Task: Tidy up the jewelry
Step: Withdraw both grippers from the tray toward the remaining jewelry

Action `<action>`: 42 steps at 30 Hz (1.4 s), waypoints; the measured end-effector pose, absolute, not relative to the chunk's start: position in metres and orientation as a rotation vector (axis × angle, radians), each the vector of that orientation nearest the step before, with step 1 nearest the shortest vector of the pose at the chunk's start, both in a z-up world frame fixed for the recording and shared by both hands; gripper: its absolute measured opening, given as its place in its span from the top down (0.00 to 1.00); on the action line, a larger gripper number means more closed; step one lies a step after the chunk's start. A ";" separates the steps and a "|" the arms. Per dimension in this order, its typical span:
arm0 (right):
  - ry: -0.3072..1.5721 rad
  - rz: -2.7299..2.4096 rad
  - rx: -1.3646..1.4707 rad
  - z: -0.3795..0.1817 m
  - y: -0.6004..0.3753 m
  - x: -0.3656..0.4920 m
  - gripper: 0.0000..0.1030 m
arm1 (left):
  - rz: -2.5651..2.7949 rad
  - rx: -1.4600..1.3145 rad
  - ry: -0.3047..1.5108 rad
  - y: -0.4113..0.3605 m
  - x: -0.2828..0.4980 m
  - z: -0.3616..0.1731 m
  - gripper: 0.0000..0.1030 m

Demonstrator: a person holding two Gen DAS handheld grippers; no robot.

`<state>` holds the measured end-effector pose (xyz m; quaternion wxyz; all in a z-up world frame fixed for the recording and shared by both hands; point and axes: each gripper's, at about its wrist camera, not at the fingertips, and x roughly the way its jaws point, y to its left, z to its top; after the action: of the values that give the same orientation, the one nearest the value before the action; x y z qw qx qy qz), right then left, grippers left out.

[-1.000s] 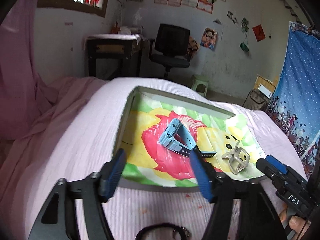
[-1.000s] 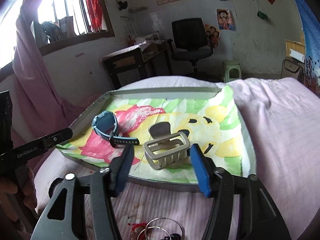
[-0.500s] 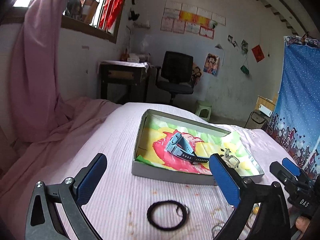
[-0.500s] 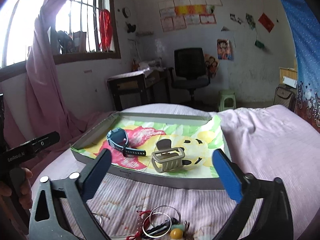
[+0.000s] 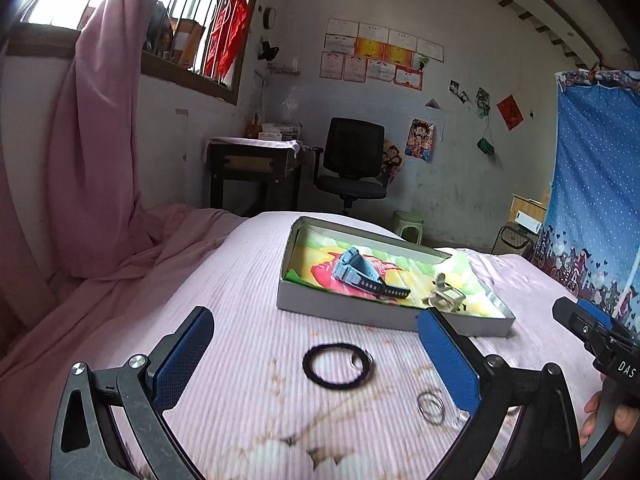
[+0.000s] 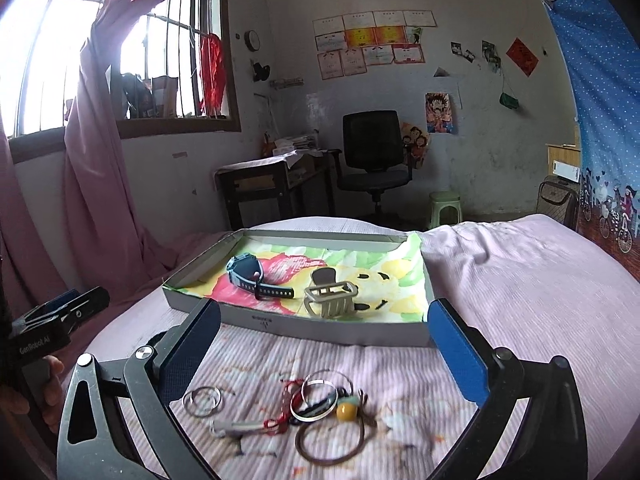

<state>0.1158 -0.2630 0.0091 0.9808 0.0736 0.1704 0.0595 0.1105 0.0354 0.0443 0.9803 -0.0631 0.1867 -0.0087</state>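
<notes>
A shallow grey tray [image 5: 352, 309] [image 6: 320, 326] with a colourful paper lining lies on the pink bed. In it lie a blue watch [image 5: 362, 274] [image 6: 250, 274] and a beige hair claw clip [image 5: 446, 296] [image 6: 330, 298]. My left gripper [image 5: 316, 346] is open and empty, above a black hair tie [image 5: 336, 364]; a thin silver ring [image 5: 430, 406] lies near its right finger. My right gripper [image 6: 324, 334] is open and empty, above a pile of bangles, red cord and a yellow bead [image 6: 346, 410], a brown hair band [image 6: 332, 442] and silver rings [image 6: 202, 400].
The bed is covered by a pink sheet [image 6: 520, 280]. A pink curtain [image 5: 92, 160] hangs at the left. A desk [image 5: 256, 168], an office chair [image 5: 352, 168] and a green stool [image 6: 444, 208] stand beyond the bed. A blue dotted cloth [image 5: 596, 200] hangs at the right.
Both grippers have pulled back from the tray and opened wider. The watch and the claw clip stay in the tray. The loose items on the sheet have come into view.
</notes>
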 end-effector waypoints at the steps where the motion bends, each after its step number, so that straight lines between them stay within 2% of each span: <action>1: 0.345 0.120 0.146 0.008 -0.263 0.114 0.01 | -0.019 -0.124 0.374 0.035 0.106 0.043 0.00; 15: 0.430 0.100 0.095 -0.010 -0.272 0.070 0.01 | -0.034 -0.077 0.439 0.028 0.074 0.017 0.00; 36: 0.664 0.105 0.087 -0.048 -0.261 0.095 0.02 | -0.156 -0.015 0.615 0.011 0.091 -0.008 0.00; 38: 0.675 0.114 0.107 -0.049 -0.262 0.098 0.06 | -0.174 -0.009 0.623 0.008 0.094 -0.008 0.00; 40: 0.683 0.117 0.110 -0.050 -0.261 0.101 0.20 | -0.191 0.001 0.626 0.004 0.097 -0.008 0.01; 42: 0.694 0.115 0.107 -0.052 -0.261 0.105 0.29 | -0.212 0.008 0.630 -0.001 0.100 -0.007 0.02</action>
<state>0.1051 -0.2611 -0.0517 0.9374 0.0523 0.3396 0.0564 0.1002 -0.0013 -0.0074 0.9452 0.0039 0.3094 -0.1042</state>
